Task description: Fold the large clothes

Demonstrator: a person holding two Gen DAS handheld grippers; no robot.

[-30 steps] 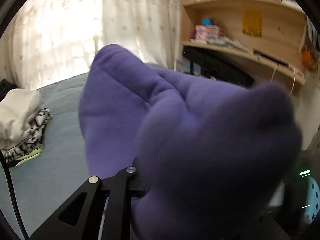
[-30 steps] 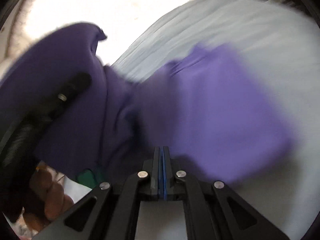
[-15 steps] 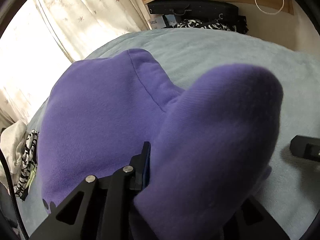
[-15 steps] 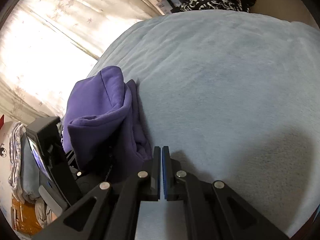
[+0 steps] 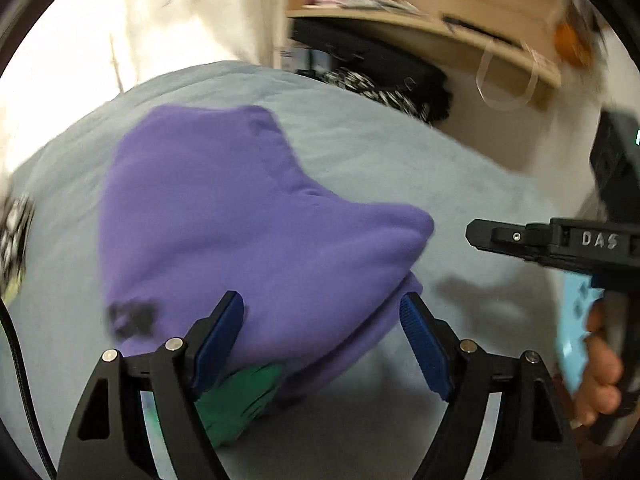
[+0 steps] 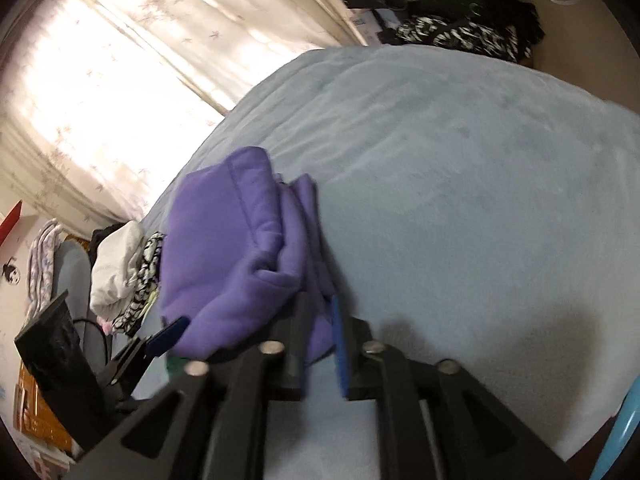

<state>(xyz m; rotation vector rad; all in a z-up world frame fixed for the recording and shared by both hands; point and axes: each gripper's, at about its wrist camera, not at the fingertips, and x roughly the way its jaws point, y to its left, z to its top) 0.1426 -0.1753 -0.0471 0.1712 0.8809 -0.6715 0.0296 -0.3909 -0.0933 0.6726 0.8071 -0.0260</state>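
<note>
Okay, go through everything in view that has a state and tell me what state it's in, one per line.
Purple sweatshirt: folded into a bundle, lying on the bed.
Left gripper: open, fingers either side of the bundle's near edge.
Right gripper: slightly open, gripping nothing.
Clothes pile: stacked beyond the sweatshirt.
Curtain: drawn, backlit.

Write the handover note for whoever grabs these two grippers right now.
Left gripper: open, fingers either side of the near edge of the purple sweatshirt, gripping nothing.
Right gripper: slightly open, at the bundle's near corner; no firm grip visible.
The sweatshirt lies in a folded bundle on the grey-blue bed cover. A green piece sticks out under its near edge.
Folded clothes pile sits further along the bed, toward the curtain.
Done: folds made, garment released.
Left: probably tidy the bundle and move it to the pile.
</note>
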